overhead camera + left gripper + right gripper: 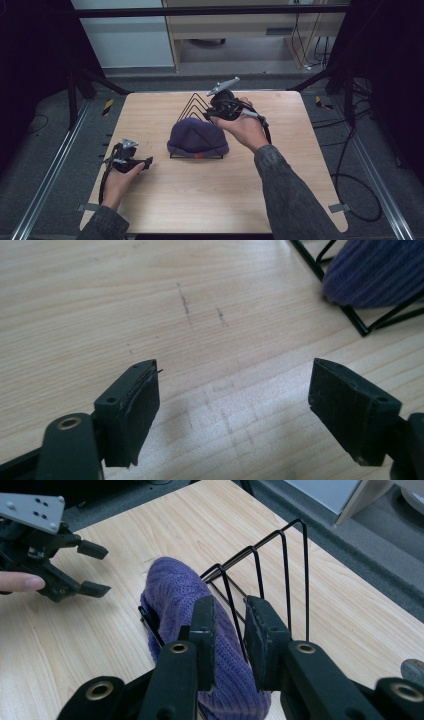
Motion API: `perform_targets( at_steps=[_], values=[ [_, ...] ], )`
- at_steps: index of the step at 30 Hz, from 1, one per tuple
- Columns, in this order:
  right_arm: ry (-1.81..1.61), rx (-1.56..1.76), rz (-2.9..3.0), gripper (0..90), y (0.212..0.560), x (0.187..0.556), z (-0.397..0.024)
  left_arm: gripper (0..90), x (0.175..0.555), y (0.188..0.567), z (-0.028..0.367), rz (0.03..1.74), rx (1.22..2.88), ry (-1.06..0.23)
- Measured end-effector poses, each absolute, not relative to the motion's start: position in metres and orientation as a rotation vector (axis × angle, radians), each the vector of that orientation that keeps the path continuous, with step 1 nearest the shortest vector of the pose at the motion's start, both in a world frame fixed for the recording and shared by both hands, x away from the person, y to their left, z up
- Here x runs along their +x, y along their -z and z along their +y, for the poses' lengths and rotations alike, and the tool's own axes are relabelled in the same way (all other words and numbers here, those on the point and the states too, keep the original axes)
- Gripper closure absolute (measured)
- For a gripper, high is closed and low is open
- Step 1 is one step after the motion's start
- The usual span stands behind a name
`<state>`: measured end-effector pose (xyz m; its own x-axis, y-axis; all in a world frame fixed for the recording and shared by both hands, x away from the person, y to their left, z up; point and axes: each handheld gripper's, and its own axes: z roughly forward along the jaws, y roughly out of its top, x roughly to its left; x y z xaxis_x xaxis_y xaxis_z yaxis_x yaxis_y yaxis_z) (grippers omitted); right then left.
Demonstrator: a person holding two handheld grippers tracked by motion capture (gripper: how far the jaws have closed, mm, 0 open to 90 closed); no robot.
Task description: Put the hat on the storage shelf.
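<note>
Jaws: left gripper (131,159) spread wide with bare wood between the pads; right gripper (212,116) drawn to a narrow gap above the hat, and whether anything is pinched there cannot be told.

High view. One wooden table (280,190), square with rounded corners. One black wire rack (192,106) near the table's middle, built of triangular loops on a flat base. One purple knitted hat (197,138) draped over the rack's near loops, covering the front of the base. The far loops stand bare behind it. Two hand-held grippers, one per hand. The left rests low at the table's left side, well apart from the rack. The right is held just above the rack's far right end, its grey plate uppermost.

Left gripper view. Two black pads (131,410), far apart, over bare tabletop. At upper right, one corner of the rack base (357,322) with the hat's edge (375,272) lying on it.

Right gripper view. Two black jaws close together, a slim gap between them, pointing down at the hat (175,592) and the rack wires (285,565). Four upright loops can be counted clear of the hat; a further wire runs down in line with the gap. The other gripper (92,570) lies at upper left, jaws apart, a fingertip (22,582) beside it.
</note>
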<state>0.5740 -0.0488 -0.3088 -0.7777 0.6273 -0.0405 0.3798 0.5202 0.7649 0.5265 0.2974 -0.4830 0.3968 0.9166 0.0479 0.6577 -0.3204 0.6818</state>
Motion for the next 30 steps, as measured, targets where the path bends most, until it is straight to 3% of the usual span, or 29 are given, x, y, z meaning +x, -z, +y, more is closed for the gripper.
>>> perform_targets(
  at_steps=[17,23,30],
  values=[
    [-1.163,0.88,2.414,64.8,0.306,0.562,-0.061,11.4,0.53,0.494,0.294,1.381,2.132,-0.529],
    [-1.168,0.887,2.398,58.9,0.304,0.557,-0.066,8.6,0.53,0.495,0.292,1.388,2.126,-0.519],
    [-1.174,0.911,2.37,45.7,0.303,0.553,-0.074,3.7,0.53,0.497,0.29,1.387,2.123,-0.517]
  ],
)
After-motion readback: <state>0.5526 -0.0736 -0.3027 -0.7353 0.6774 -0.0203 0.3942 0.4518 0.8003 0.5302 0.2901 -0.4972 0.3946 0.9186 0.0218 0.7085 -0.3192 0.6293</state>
